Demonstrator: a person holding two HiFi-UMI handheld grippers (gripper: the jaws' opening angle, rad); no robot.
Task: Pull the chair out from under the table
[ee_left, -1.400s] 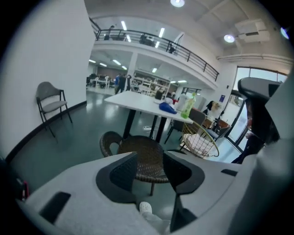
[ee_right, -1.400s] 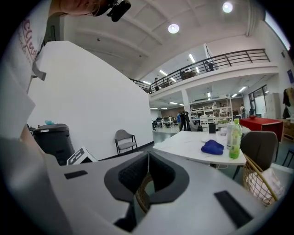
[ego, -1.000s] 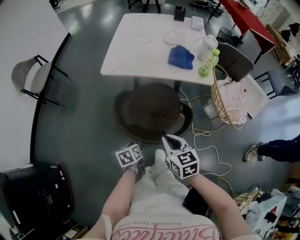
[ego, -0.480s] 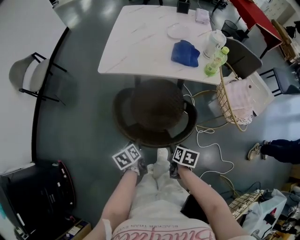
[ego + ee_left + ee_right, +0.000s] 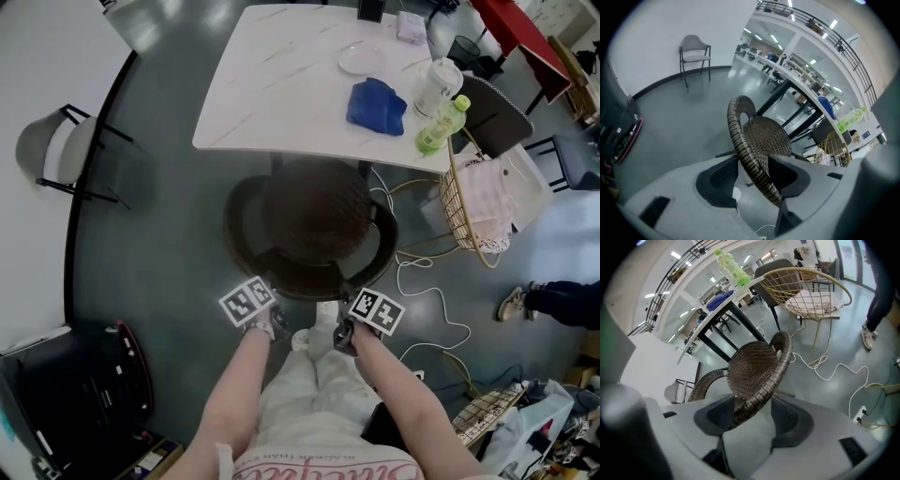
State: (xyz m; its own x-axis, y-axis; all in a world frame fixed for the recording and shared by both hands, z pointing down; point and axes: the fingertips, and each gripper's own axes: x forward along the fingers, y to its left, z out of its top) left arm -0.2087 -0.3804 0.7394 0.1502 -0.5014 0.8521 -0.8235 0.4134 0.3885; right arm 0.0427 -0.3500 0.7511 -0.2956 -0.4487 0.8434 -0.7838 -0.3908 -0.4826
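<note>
Head view, left to right.

- Far left: a grey spare chair (image 5: pixel 56 155) against the white wall. Lower left corner: a black case (image 5: pixel 80 389) on the floor.
- Centre: the wicker chair (image 5: pixel 309 225) sits below the near edge of the white table (image 5: pixel 272 94). The front of its seat is tucked under the tabletop and its curved back rim faces the bottom of the frame.
- Left gripper (image 5: pixel 753 174), bottom centre: jaws apart and opening. The woven back rim runs between the two pads in the left gripper view, and they aren't clamped on it.
- Right gripper (image 5: pixel 752 417), just right of the left one: jaws also apart and opening. The rim passes between them, close to the left-hand pad in the right gripper view, with a clear gap to the other pad.
- Both grippers sit at the rim's lower arc, one on each side of its middle.
- Tabletop, right half: plate (image 5: pixel 361 61), blue cloth (image 5: pixel 377 105), white jug (image 5: pixel 434 86) and green bottle (image 5: pixel 439 127) near the edge.
- Right of the table: a gold wire chair (image 5: pixel 448 202) holding a pale cushion. A white cable (image 5: pixel 427 295) loops over the floor below it.
- Far right edge: a person's shoe (image 5: pixel 513 303).
</note>
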